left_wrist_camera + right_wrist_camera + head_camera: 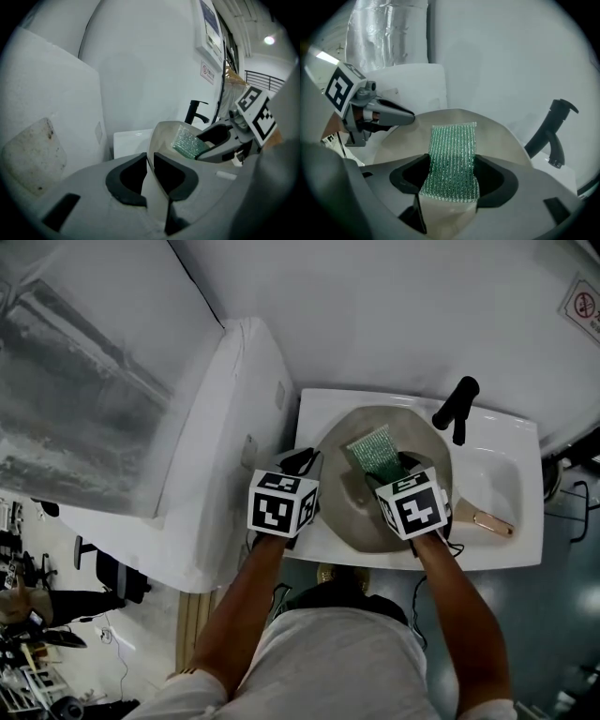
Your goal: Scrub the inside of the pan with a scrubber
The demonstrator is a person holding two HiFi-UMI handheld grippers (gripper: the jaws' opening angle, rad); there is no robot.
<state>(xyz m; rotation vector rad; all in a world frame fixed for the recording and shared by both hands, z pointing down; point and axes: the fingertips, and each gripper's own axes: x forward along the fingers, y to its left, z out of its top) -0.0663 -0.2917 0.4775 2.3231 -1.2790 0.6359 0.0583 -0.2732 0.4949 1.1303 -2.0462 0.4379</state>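
My left fingers [126, 183] clamp the near rim of the pan [161, 136] in the sink [506, 474]. My right fingers [496, 183] pinch the scrubber [452, 154], its length pointing ahead over the pan's inside.

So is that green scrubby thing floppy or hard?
Probably bendy: the green scrubber curves in where the right gripper squeezes it. It sticks out over the pan without drooping, so likely springy and light. Its ridged mesh looks rough, hardly slippery.
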